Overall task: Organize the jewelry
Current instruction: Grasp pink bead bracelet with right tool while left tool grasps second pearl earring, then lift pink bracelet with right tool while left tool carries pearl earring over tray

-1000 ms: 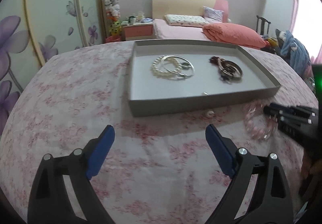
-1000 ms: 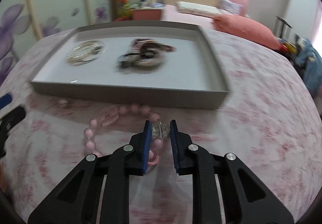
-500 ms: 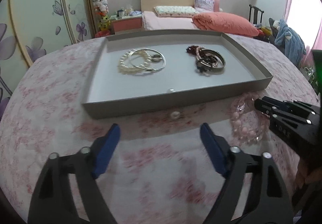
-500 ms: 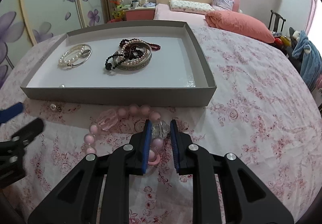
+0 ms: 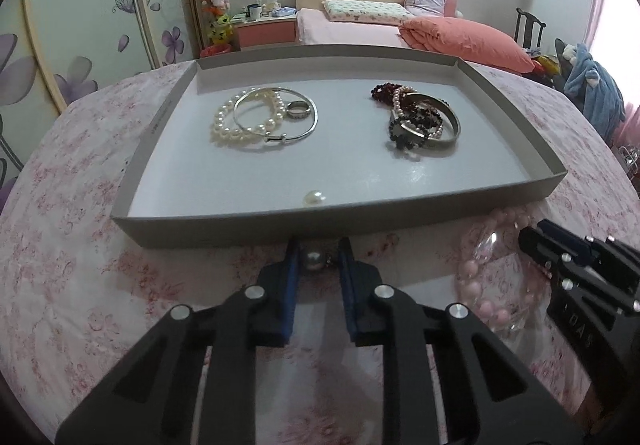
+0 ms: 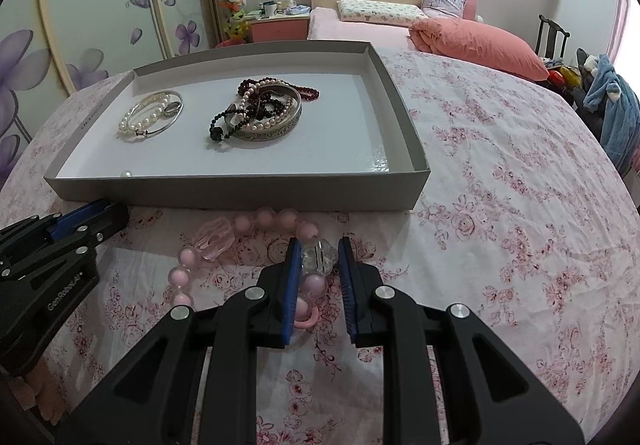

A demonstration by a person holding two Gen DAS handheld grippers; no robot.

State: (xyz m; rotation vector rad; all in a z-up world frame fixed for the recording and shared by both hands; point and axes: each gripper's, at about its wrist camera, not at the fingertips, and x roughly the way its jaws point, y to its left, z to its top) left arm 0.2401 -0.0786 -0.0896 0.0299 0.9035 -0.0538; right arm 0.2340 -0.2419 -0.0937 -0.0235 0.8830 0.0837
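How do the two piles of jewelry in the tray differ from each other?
The left pile is pale: a white pearl bracelet, a thin silver bangle and a small ring. The right pile is darker: deep red and black bead strands with a pinkish pearl strand, tangled over a wide engraved bangle. The left pile lies flat and spread out; the right pile is heaped. Both rest apart on the floor of the gray tray, each built around a metal bangle.

tray wall (image 5: 224,227) just ahead
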